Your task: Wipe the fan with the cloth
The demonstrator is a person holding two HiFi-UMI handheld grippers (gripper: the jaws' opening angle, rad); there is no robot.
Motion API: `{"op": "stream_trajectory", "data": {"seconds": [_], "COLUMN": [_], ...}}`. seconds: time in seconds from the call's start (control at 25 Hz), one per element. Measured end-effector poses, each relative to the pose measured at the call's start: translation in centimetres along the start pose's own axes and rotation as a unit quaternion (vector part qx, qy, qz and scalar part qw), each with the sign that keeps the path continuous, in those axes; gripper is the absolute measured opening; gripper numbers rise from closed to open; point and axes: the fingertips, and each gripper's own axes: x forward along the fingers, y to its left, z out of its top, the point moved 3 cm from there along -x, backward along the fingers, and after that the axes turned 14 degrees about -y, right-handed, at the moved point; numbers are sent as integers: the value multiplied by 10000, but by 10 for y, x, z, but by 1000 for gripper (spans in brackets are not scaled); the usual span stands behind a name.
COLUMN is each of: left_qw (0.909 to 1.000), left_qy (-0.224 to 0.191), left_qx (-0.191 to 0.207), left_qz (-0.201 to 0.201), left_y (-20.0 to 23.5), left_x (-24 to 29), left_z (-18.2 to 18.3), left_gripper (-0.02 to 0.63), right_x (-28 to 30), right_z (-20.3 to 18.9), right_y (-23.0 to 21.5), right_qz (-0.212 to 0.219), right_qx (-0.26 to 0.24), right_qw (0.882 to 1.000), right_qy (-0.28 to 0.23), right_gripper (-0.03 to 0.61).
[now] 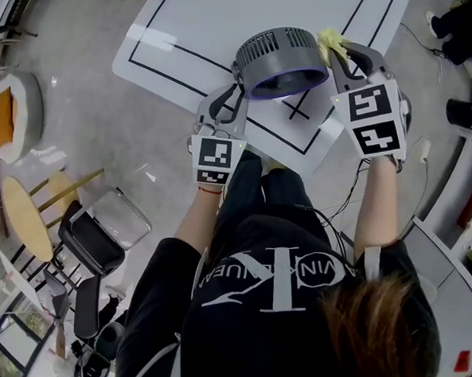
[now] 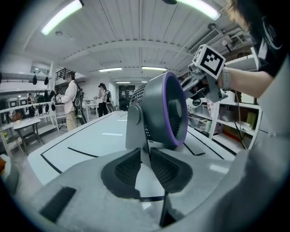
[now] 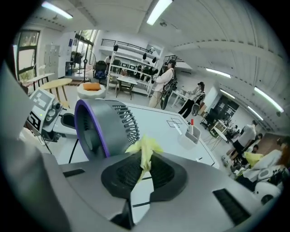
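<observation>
Inspection finding: the fan (image 1: 280, 57) stands on the white tabletop (image 1: 186, 23) near the edge closest to the person, inside the black border line, with its purple ring facing that edge. The right gripper (image 3: 142, 161) is clamped on the yellow cloth (image 1: 331, 42), which sits at the fan's right flank against the ribbed rear housing. Only a short tuft shows beyond the pads. The left gripper (image 2: 144, 152) has its jaws narrowly apart, with the fan's grey stand right at their tips. Contact with the stand cannot be confirmed. Recommendation: the left jaws should probably take a firm hold on the stand before wiping pressure is applied, since a light fan may slide or tip. The wipe should lead with the tuft, follow the ribs and then the ring, and keep the bare jaw plastic off the housing. If too little cloth protrudes, it is worth regripping. Markings: the marker cube (image 1: 371, 120) carries black-and-white square patterns only. The person's black shirt (image 1: 227, 304) bears white lettering across a large K, inverted in the head view and only partly legible. No brand can be read on the fan.
</observation>
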Motion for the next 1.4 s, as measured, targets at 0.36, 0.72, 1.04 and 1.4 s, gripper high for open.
{"op": "stream_trajectory", "data": {"seconds": [0.36, 0.72, 1.04, 1.4], "left_qw": [9988, 9939, 9903, 9854], "left_qy": [287, 333, 145, 29], "left_qx": [360, 909, 899, 861], "left_qz": [-146, -520, -1047, -1471], "left_y": [29, 59, 84, 95], "left_x": [4, 30, 49, 67], "left_z": [-5, 0, 3, 10], "left_gripper": [69, 48, 98, 130], "right_x": [-17, -31, -31, -34], "right_z": [-5, -2, 5, 13], "right_y": [33, 62, 78, 86], "right_qz": [323, 462, 604, 805], "right_qx": [323, 792, 1318, 1589], "right_qw": [9990, 9958, 9891, 9833], "right_qy": [29, -48, -241, -367], "right_gripper": [29, 29, 29, 30]}}
